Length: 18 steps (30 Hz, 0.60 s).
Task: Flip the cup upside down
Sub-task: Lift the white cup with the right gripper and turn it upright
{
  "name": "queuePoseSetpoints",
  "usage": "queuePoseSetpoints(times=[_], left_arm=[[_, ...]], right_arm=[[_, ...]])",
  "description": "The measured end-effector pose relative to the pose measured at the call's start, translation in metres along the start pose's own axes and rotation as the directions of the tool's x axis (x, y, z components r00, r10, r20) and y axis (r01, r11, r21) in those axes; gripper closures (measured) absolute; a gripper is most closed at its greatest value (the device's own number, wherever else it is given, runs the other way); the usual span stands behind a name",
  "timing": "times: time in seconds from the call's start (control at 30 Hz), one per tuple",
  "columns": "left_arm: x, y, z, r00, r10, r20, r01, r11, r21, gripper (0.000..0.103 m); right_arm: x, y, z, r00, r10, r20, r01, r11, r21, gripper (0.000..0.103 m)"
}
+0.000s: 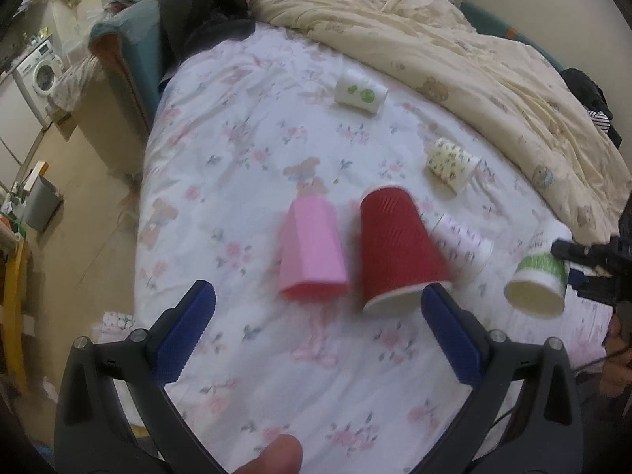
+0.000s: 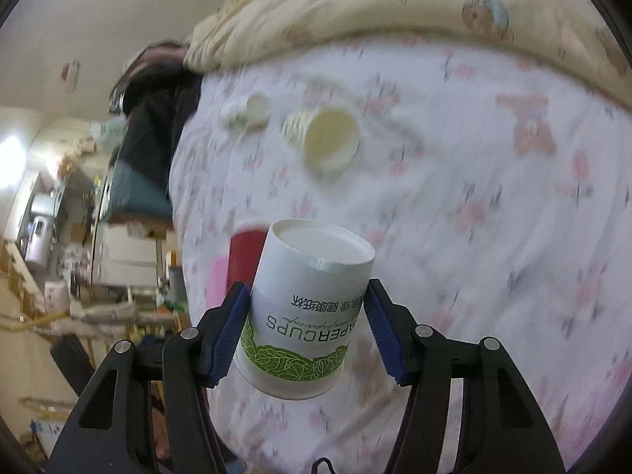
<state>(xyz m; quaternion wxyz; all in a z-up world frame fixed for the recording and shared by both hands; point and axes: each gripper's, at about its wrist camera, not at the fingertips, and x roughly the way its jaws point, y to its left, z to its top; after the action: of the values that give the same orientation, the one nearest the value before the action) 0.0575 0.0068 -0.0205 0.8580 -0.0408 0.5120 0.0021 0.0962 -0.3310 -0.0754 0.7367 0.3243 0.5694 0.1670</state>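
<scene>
Right wrist view: right gripper [image 2: 306, 328] closed on the white cup [image 2: 306, 308], blue pads [image 2: 231, 331] pressed to its two sides. Cup is held off the bed, base pointing away from the camera, green leaf band and rim nearest the gripper, its print reading upside down. Past its left side, a red cup [image 2: 245, 256] and a pink cup [image 2: 218, 280], both partly hidden. Further out on the floral sheet [image 2: 493, 237], a cream cup [image 2: 330, 140] lies on its side with its mouth toward the camera, and a smaller green-dot cup [image 2: 247, 112] lies beyond it. Yellow quilt [image 2: 395, 12] bunched along the far edge. View is blurred

Left wrist view: left gripper [image 1: 318, 324] open, jaws wide apart, nothing between them, hovering over the sheet [image 1: 237, 150]. Just ahead stand the pink cup [image 1: 312, 252] and red cup [image 1: 399, 249], both mouth-down and side by side. A lilac-print cup [image 1: 466, 245] sits just right of the red one; whether upright or lying, cannot tell. Far right, the white cup [image 1: 539, 276] tilted in the air, mouth toward the camera, with the right gripper's black frame against it. Cream cup [image 1: 452, 162] and green-dot cup [image 1: 359, 93] lie further back. A thumb [image 1: 272, 456] shows at the bottom edge
</scene>
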Motion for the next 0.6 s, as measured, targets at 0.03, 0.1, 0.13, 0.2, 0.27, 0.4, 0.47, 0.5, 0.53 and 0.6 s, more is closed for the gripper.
queuePoseSetpoints(times=[0.03, 0.1, 0.13, 0.2, 0.27, 0.4, 0.47, 0.5, 0.53, 0.6], left_arm=[[0.000, 0.005, -0.004, 1.000, 0.006, -0.009, -0.006, 1.000, -0.011, 0.000], [-0.002, 0.014, -0.010, 1.000, 0.001, -0.024, -0.002, 0.999, -0.045, 0.000], [-0.005, 0.018, -0.014, 1.000, -0.004, -0.026, 0.002, 0.998, -0.060, 0.000], [-0.010, 0.023, -0.022, 1.000, 0.005, -0.027, -0.007, 0.997, -0.073, 0.000], [-0.013, 0.023, -0.030, 0.999, 0.023, -0.031, -0.025, 0.998, -0.065, 0.000], [-0.019, 0.027, -0.045, 0.999, 0.014, -0.040, -0.017, 0.996, -0.087, 0.000], [-0.020, 0.029, -0.050, 0.999, -0.002, -0.051, -0.003, 0.995, -0.104, 0.000], [-0.020, 0.030, -0.051, 0.999, -0.002, -0.053, -0.003, 0.994, -0.107, 0.000], [-0.021, 0.030, -0.052, 0.999, 0.002, -0.054, -0.008, 0.994, -0.108, 0.000], [-0.022, 0.029, -0.053, 0.999, 0.003, -0.052, -0.009, 0.994, -0.108, 0.000]], right_arm=[[0.003, 0.001, -0.010, 1.000, -0.006, -0.017, 0.006, 1.000, -0.011, 0.041], [0.008, 0.002, -0.025, 0.999, -0.010, -0.046, 0.009, 1.000, -0.023, 0.041], [0.011, 0.004, -0.031, 0.998, -0.013, -0.060, 0.011, 0.999, -0.033, 0.041], [0.018, 0.010, -0.044, 0.996, -0.014, -0.093, 0.009, 0.998, -0.060, 0.041], [0.024, 0.016, -0.056, 0.992, -0.016, -0.124, 0.005, 0.996, -0.092, 0.041], [0.033, 0.023, -0.070, 0.986, -0.016, -0.168, -0.005, 0.992, -0.124, 0.041], [0.042, 0.028, -0.078, 0.977, -0.017, -0.214, -0.016, 0.988, -0.151, 0.041], [0.046, 0.031, -0.082, 0.973, -0.024, -0.231, -0.015, 0.986, -0.167, 0.041], [0.052, 0.034, -0.085, 0.967, -0.032, -0.252, -0.015, 0.983, -0.185, 0.041], [0.064, 0.043, -0.092, 0.955, -0.052, -0.291, -0.019, 0.972, -0.234, 0.041]])
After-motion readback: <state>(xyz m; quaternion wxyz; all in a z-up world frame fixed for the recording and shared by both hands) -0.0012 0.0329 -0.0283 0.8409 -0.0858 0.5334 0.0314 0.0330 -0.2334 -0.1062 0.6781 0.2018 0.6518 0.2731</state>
